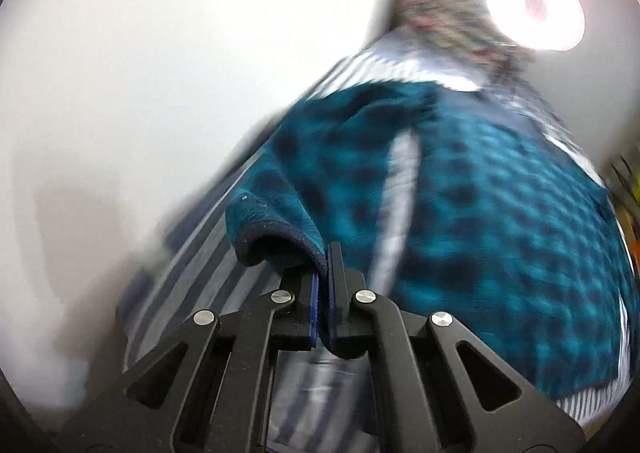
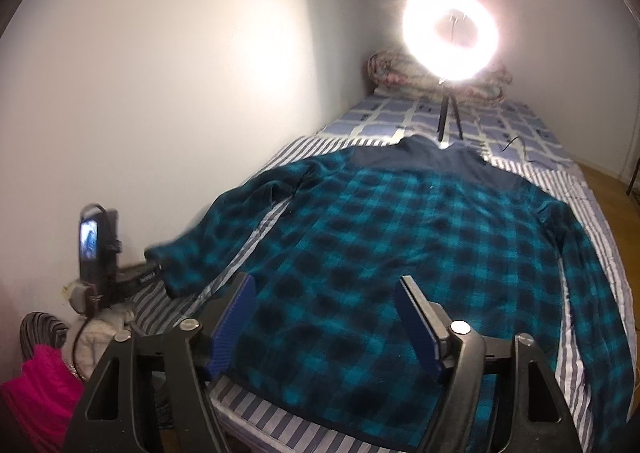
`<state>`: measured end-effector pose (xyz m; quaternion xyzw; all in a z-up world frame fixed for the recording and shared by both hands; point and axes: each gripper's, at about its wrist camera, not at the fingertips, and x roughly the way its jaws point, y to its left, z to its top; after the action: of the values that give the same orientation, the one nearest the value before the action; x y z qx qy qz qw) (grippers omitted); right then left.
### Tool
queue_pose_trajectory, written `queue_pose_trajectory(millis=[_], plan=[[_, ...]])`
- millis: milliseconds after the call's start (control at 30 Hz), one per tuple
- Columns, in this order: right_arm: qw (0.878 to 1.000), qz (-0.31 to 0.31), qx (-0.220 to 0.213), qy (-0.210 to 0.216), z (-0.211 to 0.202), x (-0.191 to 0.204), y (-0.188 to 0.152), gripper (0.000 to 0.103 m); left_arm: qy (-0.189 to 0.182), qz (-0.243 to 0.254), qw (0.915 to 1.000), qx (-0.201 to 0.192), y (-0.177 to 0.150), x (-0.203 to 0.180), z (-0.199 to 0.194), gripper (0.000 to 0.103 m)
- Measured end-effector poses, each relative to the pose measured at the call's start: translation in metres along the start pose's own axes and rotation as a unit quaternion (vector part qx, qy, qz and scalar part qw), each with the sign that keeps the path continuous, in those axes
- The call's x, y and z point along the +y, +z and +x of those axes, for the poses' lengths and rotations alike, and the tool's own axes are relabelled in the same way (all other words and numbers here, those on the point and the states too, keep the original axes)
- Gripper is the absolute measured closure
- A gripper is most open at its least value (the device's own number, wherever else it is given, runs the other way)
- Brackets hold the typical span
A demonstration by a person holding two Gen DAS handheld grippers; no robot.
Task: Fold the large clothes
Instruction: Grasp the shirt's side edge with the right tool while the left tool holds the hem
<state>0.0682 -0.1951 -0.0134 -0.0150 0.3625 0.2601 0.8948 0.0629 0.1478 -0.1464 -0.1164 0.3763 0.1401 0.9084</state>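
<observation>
Teal plaid fleece shirt [image 2: 380,237] lies spread flat on striped bed [image 2: 592,213]. Left gripper [image 1: 323,285] jaws clamp sleeve cuff [image 1: 276,241] at bed's wall edge. Right gripper [image 2: 324,321] jaws wide, above hem

A teal checked shirt [image 2: 380,253] lies spread over most of the striped bed cover [image 2: 588,221], leaving only narrow bare strips along the near edge and the right side. On the left a white wall [image 2: 160,93] runs close along the bed, so there is little room on that side; the left gripper [image 1: 323,285], clamped on the sleeve cuff [image 1: 276,249], sits in that narrow strip. A ring light [image 2: 451,39] on a small tripod stands on the bed just beyond the collar, blocking the far end, with rolled bedding [image 2: 390,69] behind it. The right gripper [image 2: 324,317], jaws apart, hangs over the hem with open air above the shirt. A pink cloth [image 2: 38,393] crowds the near left corner.
</observation>
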Motion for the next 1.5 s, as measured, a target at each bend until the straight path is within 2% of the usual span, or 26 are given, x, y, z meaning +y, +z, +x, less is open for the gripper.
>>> queue_pose_trajectory(millis=[67, 167, 233, 333, 433, 500, 600, 700, 800, 933, 1067, 1100, 1133, 1200, 1233, 1367, 1500], plan=[[1.0, -0.008, 0.011, 0.013, 0.011, -0.006, 0.014, 0.033, -0.017, 0.057, 0.9979, -0.027, 0.005, -0.021, -0.02, 0.102], [0.999, -0.018, 0.031, 0.033, 0.039, -0.013, 0.046, 0.04, -0.037, 0.149, 0.9862, -0.063, 0.007, -0.055, -0.043, 0.102], [0.997, -0.001, 0.051, 0.058, 0.064, -0.019, 0.068, 0.048, -0.051, 0.198, 0.9765, -0.07, 0.005, -0.074, -0.048, 0.103], [0.991, 0.014, 0.091, 0.099, 0.119, -0.019, 0.107, 0.057, -0.073, 0.236, 0.967, -0.062, -0.003, -0.09, -0.047, 0.103], [0.985, 0.026, 0.119, 0.126, 0.17, -0.009, 0.14, 0.057, -0.085, 0.247, 0.9635, -0.057, -0.011, -0.096, -0.045, 0.103], [0.98, 0.031, 0.138, 0.139, 0.203, 0.002, 0.157, 0.058, -0.093, 0.244, 0.9641, -0.049, -0.014, -0.094, -0.042, 0.103], [0.976, 0.012, 0.16, 0.148, 0.248, 0.033, 0.178, 0.058, -0.101, 0.238, 0.9651, -0.042, -0.019, -0.096, -0.04, 0.103], [0.967, -0.005, 0.189, 0.172, 0.292, 0.071, 0.191, 0.057, -0.106, 0.239, 0.9646, -0.037, -0.021, -0.098, -0.037, 0.103], [0.952, -0.026, 0.235, 0.194, 0.332, 0.113, 0.192, 0.058, -0.113, 0.239, 0.9639, -0.031, -0.021, -0.101, -0.033, 0.103], [0.941, -0.095, 0.287, 0.154, 0.381, 0.163, 0.176, 0.058, -0.111, 0.246, 0.9624, -0.032, -0.023, -0.101, -0.035, 0.103], [0.933, -0.097, 0.315, 0.141, 0.411, 0.179, 0.162, 0.061, -0.114, 0.242, 0.9631, -0.031, -0.021, -0.1, -0.036, 0.103], [0.932, -0.097, 0.32, 0.137, 0.419, 0.181, 0.159, 0.063, -0.114, 0.242, 0.9631, -0.031, -0.021, -0.1, -0.035, 0.103], [0.932, -0.1, 0.322, 0.132, 0.426, 0.184, 0.156, 0.069, -0.114, 0.243, 0.9629, -0.031, -0.021, -0.101, -0.035, 0.103], [0.935, -0.108, 0.318, 0.116, 0.432, 0.187, 0.154, 0.089, -0.114, 0.245, 0.9625, -0.029, -0.021, -0.101, -0.034, 0.103], [0.938, -0.108, 0.312, 0.107, 0.434, 0.186, 0.154, 0.102, -0.116, 0.244, 0.9625, -0.026, -0.021, -0.102, -0.034, 0.103], [0.952, -0.075, 0.269, 0.123, 0.413, 0.171, 0.17, 0.103, -0.112, 0.247, 0.9622, -0.024, -0.023, -0.1, -0.035, 0.103], [0.97, -0.019, 0.194, 0.143, 0.359, 0.125, 0.196, 0.103, -0.1, 0.271, 0.9568, -0.031, -0.03, -0.102, -0.04, 0.103]])
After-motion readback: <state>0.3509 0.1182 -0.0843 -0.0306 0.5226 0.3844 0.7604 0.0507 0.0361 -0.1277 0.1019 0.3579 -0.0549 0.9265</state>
